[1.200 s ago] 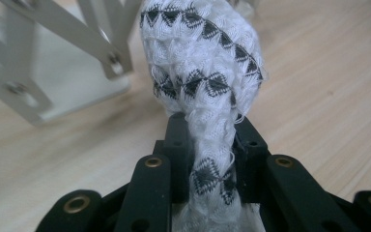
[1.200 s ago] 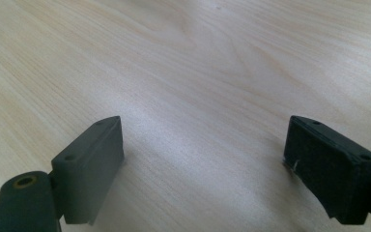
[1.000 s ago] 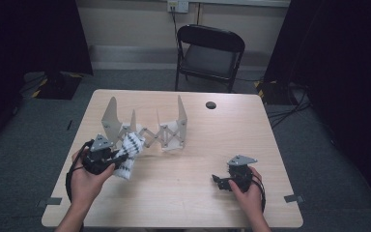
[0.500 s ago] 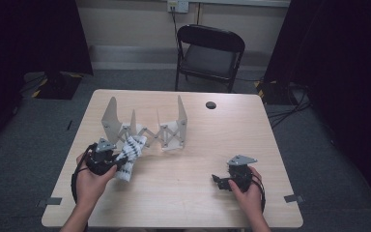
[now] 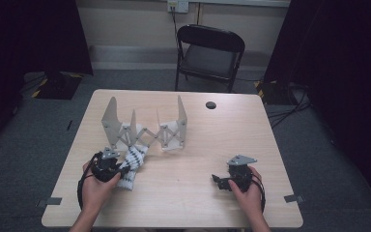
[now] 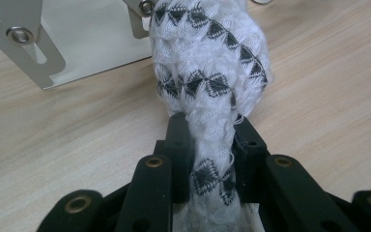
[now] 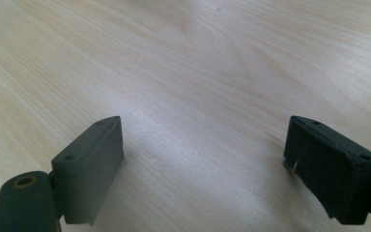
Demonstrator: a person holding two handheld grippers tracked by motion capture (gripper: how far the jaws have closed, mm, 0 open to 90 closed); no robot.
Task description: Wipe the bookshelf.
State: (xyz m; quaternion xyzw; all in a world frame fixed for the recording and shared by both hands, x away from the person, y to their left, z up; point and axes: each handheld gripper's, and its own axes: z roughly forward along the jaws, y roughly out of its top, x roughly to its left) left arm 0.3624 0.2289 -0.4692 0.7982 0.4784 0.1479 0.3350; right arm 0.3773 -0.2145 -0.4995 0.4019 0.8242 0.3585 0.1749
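Now, our notes, left side of the table first:

Left gripper [image 5: 124, 170]: we see it low at the near-left part of the table, held in the person's left hand [image 5: 96, 186]. In the left gripper view its jaws are clamped on a white cloth with black triangle marks; the fabric is pinched narrow between the pads [image 6: 179, 145] and bulges out beyond them.

Cloth [image 6: 207, 72]: a bunched roll, white with rows of dark triangles. In the high view it lies on the table just ahead of the left gripper, its far end up against the metal rack, its near end inside the jaws. We cannot tell whether any part of it is lifted off the wood.

Rack [image 5: 145, 128]: a pale metal folding frame with scissor-like riveted bars and tall pointed end plates, standing mid-table, left of centre. Its foot plate and rivets show just behind the cloth in the left gripper view.

Table [image 5: 198, 193]: light wood grain.

Black disc [image 5: 211, 105]: small, round, at the far edge, well apart from everything else.

Right gripper [image 5: 218, 180]: near-right part of the table, in the person's right hand [image 5: 249, 191], well apart from the cloth. Jaws spread wide, bare wood between them.

Chair [image 5: 211, 50]: black, folding, beyond the far edge.
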